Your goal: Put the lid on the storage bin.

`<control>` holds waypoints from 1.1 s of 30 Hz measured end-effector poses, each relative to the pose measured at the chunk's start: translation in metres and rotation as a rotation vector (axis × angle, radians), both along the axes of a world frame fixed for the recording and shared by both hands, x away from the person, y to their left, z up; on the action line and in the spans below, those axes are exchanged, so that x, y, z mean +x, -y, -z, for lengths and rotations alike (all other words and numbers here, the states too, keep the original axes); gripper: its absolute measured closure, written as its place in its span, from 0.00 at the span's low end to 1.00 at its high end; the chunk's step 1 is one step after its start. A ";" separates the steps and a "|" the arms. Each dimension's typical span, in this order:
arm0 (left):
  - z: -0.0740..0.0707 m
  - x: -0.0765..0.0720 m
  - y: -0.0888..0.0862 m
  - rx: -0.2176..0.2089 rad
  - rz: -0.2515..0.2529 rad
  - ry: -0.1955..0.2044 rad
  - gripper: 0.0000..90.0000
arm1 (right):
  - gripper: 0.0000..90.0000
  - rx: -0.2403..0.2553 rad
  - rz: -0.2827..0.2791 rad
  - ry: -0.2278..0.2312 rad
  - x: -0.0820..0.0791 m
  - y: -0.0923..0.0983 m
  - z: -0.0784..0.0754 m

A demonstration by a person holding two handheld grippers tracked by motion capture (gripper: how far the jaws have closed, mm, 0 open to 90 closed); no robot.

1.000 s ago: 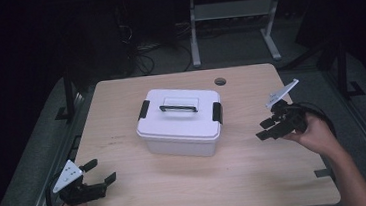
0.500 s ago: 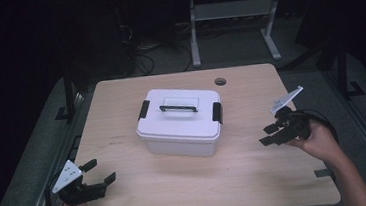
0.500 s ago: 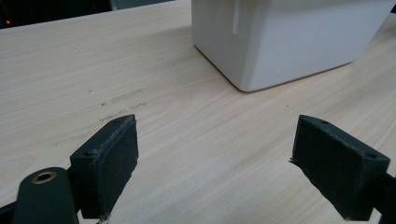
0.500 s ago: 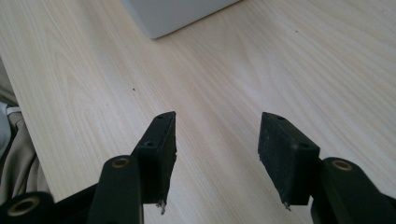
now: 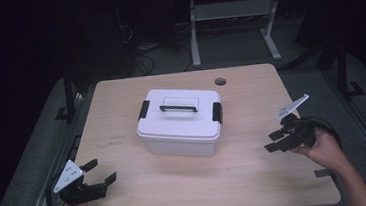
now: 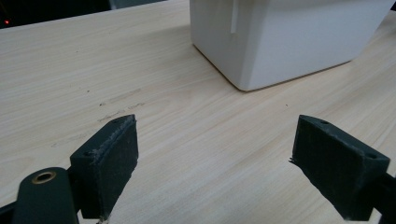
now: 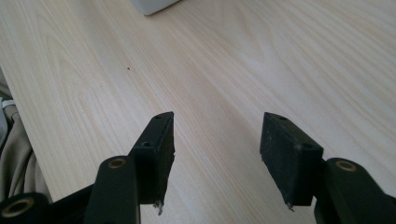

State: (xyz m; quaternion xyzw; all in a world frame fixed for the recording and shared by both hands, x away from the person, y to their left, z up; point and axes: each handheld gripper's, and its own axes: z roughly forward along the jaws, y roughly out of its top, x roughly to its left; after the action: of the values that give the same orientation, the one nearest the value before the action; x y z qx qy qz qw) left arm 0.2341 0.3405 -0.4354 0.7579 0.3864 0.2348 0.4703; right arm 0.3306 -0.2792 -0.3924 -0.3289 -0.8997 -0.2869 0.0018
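Note:
A white lidded box [image 5: 180,128] with a black handle [image 5: 179,106] and black side latches stands in the middle of the wooden table [image 5: 116,109]. My left gripper [image 5: 100,172] rests open at the near left corner, and nothing is between its jaws. In the left gripper view the left gripper [image 6: 215,158] points at the box's lower corner [image 6: 280,42], well short of it. My right gripper [image 5: 272,142] hovers low near the right edge, open and empty, aimed leftward. The right gripper view has the right gripper [image 7: 217,140] over bare wood and the box's corner [image 7: 152,5] far off.
A round cable hole [image 5: 220,81] sits in the table's far right part. A metal stand [image 5: 233,13] and cables lie on the dark floor behind the table. Bare wood surrounds the box on all sides.
My right gripper has sunk toward the tabletop and come nearer to the near right edge. The left gripper and the box have not moved.

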 end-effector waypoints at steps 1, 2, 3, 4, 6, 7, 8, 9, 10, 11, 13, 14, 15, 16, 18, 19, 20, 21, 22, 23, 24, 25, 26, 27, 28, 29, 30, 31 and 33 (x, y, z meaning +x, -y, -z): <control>0.000 0.000 0.000 0.001 0.000 0.000 0.15 | 0.49 0.000 0.001 0.000 -0.001 0.001 0.001; 0.000 0.000 0.000 0.000 0.000 0.000 0.15 | 0.49 0.001 0.004 -0.003 -0.001 0.002 0.002; 0.000 0.000 0.000 0.001 0.001 0.000 0.15 | 0.49 0.001 0.004 -0.003 -0.002 0.002 0.003; 0.000 0.000 0.000 0.001 0.000 0.001 0.15 | 0.48 0.002 0.005 -0.005 -0.002 0.003 0.004; 0.000 0.000 0.000 0.002 0.000 0.000 0.15 | 0.48 0.006 0.010 -0.008 -0.004 0.004 0.006; 0.000 0.000 0.000 0.001 0.000 0.000 0.15 | 0.48 0.006 0.010 -0.010 -0.004 0.005 0.007; 0.000 0.000 0.000 0.001 0.000 0.000 0.15 | 0.48 0.008 0.013 -0.011 -0.005 0.006 0.008; 0.000 0.000 0.000 0.002 0.000 0.001 0.15 | 0.48 0.007 0.014 -0.011 -0.005 0.006 0.009; 0.000 0.000 0.000 0.004 0.001 0.001 0.15 | 0.48 0.009 0.015 -0.013 -0.006 0.007 0.011; 0.000 0.000 0.000 0.006 0.002 0.000 0.15 | 0.48 0.010 0.015 -0.013 -0.006 0.007 0.012; 0.000 0.000 0.000 0.006 0.002 -0.001 0.15 | 0.48 0.013 0.019 -0.018 -0.007 0.009 0.014; 0.000 0.000 0.001 0.006 0.002 -0.001 0.15 | 0.48 0.014 0.022 -0.020 -0.008 0.009 0.015; 0.000 0.000 0.001 0.005 0.003 -0.001 0.15 | 0.48 0.015 0.021 -0.020 -0.008 0.010 0.016; 0.000 0.000 0.001 0.005 0.002 -0.001 0.15 | 0.48 0.014 0.023 -0.022 -0.009 0.010 0.016; 0.000 0.000 0.001 0.005 0.001 -0.001 0.15 | 0.48 0.015 0.022 -0.023 -0.010 0.011 0.017; 0.000 0.000 0.001 0.004 0.001 -0.001 0.15 | 0.48 0.016 0.023 -0.022 -0.010 0.011 0.017; 0.000 0.000 0.001 0.005 0.002 -0.001 0.15 | 0.48 0.016 0.026 -0.022 -0.011 0.011 0.018; 0.000 0.000 0.001 0.005 0.002 -0.001 0.15 | 0.48 0.018 0.025 -0.022 -0.011 0.012 0.018; 0.000 -0.001 0.001 0.005 0.002 0.000 0.15 | 0.48 0.020 0.026 -0.023 -0.012 0.013 0.019; 0.000 -0.001 0.001 0.004 0.002 0.000 0.15 | 0.48 0.020 0.028 -0.022 -0.013 0.013 0.020; 0.000 -0.001 0.001 0.004 0.002 -0.001 0.15 | 0.48 0.022 0.028 -0.022 -0.013 0.014 0.020; 0.000 -0.001 0.001 0.005 0.002 -0.001 0.15 | 0.48 0.022 0.031 -0.024 -0.014 0.014 0.020; 0.000 -0.001 0.001 0.005 0.002 0.000 0.15 | 0.48 0.025 0.028 -0.019 -0.014 0.015 0.021; 0.000 -0.001 0.001 0.005 0.002 0.000 0.15 | 0.48 0.026 0.031 -0.023 -0.015 0.015 0.022; 0.000 -0.001 0.001 0.004 0.002 -0.001 0.15 | 0.47 0.029 0.036 -0.026 -0.016 0.016 0.022; 0.000 -0.001 0.001 0.005 0.002 -0.001 0.15 | 0.47 0.032 0.034 -0.025 -0.017 0.017 0.023; 0.000 -0.001 0.001 0.006 0.001 -0.002 0.15 | 0.47 0.031 0.036 -0.027 -0.018 0.018 0.024; 0.000 -0.001 0.001 0.006 0.003 -0.003 0.15 | 0.47 0.032 0.035 -0.025 -0.018 0.018 0.025; 0.000 0.000 0.002 0.006 0.004 -0.002 0.15 | 0.47 0.034 0.037 -0.028 -0.020 0.020 0.026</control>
State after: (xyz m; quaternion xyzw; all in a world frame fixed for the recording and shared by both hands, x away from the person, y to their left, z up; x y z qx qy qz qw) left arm 0.2337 0.3388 -0.4355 0.7603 0.3848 0.2341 0.4680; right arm 0.3110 -0.2989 -0.4187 -0.3491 -0.8885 -0.2975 0.0146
